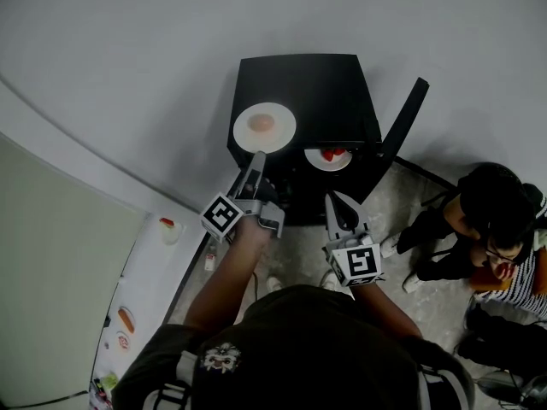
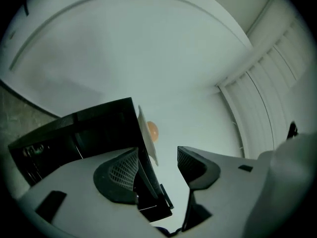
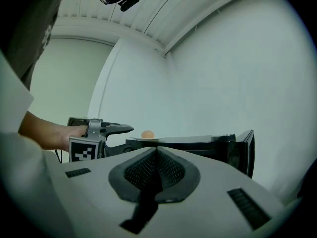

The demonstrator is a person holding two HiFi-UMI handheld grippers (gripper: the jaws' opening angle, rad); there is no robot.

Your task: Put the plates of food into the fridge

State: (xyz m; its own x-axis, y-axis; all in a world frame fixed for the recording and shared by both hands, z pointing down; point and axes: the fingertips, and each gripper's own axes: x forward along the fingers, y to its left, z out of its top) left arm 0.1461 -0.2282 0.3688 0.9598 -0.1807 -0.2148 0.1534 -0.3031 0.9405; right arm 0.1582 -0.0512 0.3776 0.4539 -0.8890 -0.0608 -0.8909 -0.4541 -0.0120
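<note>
A black mini fridge point(image 1: 320, 92) stands against the wall with its door point(image 1: 403, 120) swung open. On its top lies a white plate point(image 1: 275, 133) with a peach-coloured ball of food point(image 1: 261, 122). A second plate with red food point(image 1: 328, 157) rests on a shelf inside the open front. My left gripper point(image 1: 255, 161) is open at the top plate's near rim. In the left gripper view that rim point(image 2: 147, 142) lies between the jaws, beside the left pad, with neither pad pressing on it. My right gripper point(image 1: 342, 212) is shut and empty in front of the fridge, below the red-food plate.
Two people point(image 1: 491, 220) crouch on the floor to the right of the fridge door. At the far left stands a table with a white cloth point(image 1: 145, 306) and several food items. A white wall runs behind the fridge.
</note>
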